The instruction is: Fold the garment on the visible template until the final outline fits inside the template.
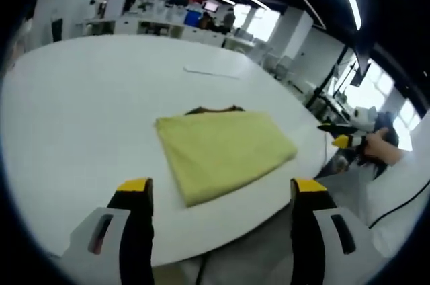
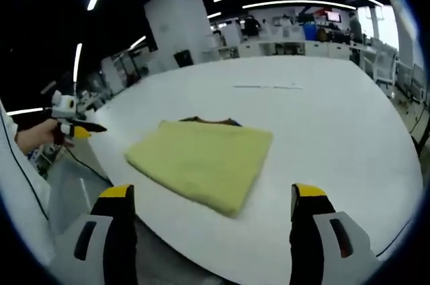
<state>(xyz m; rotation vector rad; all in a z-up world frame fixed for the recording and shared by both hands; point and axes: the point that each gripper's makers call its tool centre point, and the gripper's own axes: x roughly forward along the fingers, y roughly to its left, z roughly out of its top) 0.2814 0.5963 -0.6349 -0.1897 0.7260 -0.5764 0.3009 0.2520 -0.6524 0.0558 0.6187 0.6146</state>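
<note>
The yellow garment [image 1: 225,152] is seen folded into a compact rectangle at the centre of the left gripper view, laid flat on the white table [image 1: 80,110]. A dark strip is glimpsed along its far edge, peeking out from under the fold. The left gripper [image 1: 222,191] is held low at the bottom of the frame, its yellow-tipped jaws spread wide apart and nothing gripped between them; the garment lies just beyond the tips, untouched. At the right edge of that view the right gripper [image 1: 342,138] is seen, held in a hand off the table's edge; whether its jaws are parted cannot be told from here.

In the right gripper view the same garment [image 2: 201,160] is found at centre frame, a tidy rectangle near the table's [image 2: 336,124] near edge. The right gripper's own jaws are spread wide at the bottom, empty. The left gripper [image 2: 84,129] is seen at the left edge, held in a hand clear of the table. A thin pale line is made out on the table beyond the garment.
</note>
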